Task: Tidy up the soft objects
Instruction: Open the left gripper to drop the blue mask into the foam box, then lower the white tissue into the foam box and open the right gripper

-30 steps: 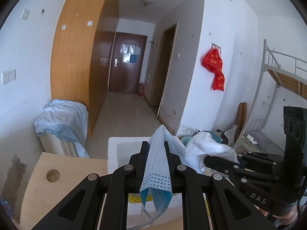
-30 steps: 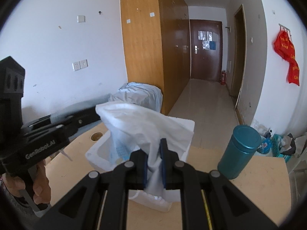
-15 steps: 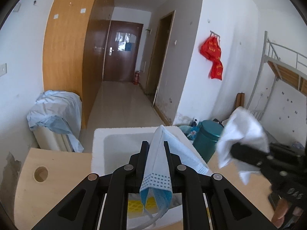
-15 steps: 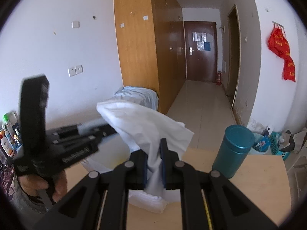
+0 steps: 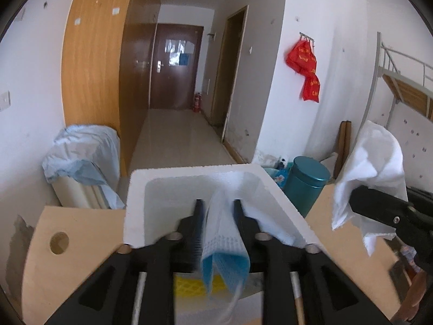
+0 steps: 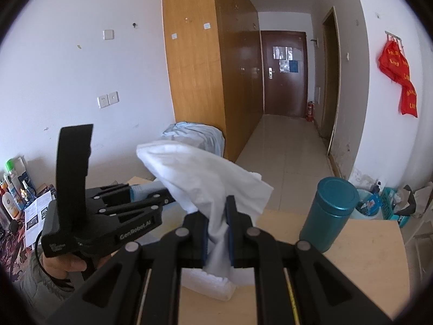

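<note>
On the table [image 5: 40, 246], a foam box [image 5: 135, 189] holds yellow mesh [image 5: 186, 284].

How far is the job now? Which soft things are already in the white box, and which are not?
Nothing clearly lies loose in the foam box yet. In hand: the left gripper is opening over the box, the blue mask between its fingers, apparently being dropped. Left: the white cloth, clamped in the right gripper beside the box, probably goes in next.
</note>
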A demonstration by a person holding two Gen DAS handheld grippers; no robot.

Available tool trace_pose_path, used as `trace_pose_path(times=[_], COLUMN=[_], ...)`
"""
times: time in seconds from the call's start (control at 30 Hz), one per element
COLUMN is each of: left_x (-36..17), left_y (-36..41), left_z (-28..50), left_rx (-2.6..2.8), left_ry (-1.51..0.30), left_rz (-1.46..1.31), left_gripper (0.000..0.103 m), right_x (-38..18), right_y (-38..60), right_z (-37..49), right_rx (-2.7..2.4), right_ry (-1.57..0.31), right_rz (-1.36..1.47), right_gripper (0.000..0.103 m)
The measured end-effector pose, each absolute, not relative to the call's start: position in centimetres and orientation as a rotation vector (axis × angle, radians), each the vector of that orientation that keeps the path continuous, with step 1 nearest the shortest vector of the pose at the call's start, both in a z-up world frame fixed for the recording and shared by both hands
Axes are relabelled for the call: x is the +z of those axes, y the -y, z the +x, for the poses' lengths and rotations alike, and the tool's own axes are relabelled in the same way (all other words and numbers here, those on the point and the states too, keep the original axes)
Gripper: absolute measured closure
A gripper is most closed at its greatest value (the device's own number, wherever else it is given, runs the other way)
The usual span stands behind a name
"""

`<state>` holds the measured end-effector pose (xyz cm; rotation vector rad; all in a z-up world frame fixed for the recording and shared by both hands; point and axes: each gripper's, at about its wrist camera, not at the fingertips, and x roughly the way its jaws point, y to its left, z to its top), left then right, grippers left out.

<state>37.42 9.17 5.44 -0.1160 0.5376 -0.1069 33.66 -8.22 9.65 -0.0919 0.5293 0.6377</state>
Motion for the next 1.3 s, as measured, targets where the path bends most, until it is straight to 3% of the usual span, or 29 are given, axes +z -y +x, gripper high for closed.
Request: trace_pose_path(times=[0.03,0.07,0.27,0.37,1.2,1.3], left_x=[5.5,5.6,5.8,5.6,6.8,6.7], left_y=[-9.2,-9.3,-9.5,-9.4,-11.4,-12.0], left_z=[37.1,36.9,35.9,35.6,26.9,26.6], left_rx=[-0.090,-0.081,-0.085,-0.074,0.011,0.025], left_ry=[-0.525,-0.512,-0.501,-0.511,-0.447,-0.423], left_rz=[-0.115,-0.116,-0.133,-0.118,-0.120,-0.137], left_gripper=[0.043,0.032,0.029,0.016,0.011,0.006], right_x=[9.7,9.6,9.6,9.7,8.0,7.7], right_y=[8.2,8.2,8.1,8.1,5.9,5.1], right_z=[33.8,33.8,34.1,34.3,34.4,34.7], right_rx=[0.640,0.642,0.645,0.644,0.711,0.720], right_ry=[-0.531,-0.533,-0.538,-0.540,-0.581,-0.593], right_rz=[-0.091,-0.091,-0.094,-0.093,-0.127,-0.136], right_gripper=[0.089,0.089,0.089,0.089,0.089,0.089])
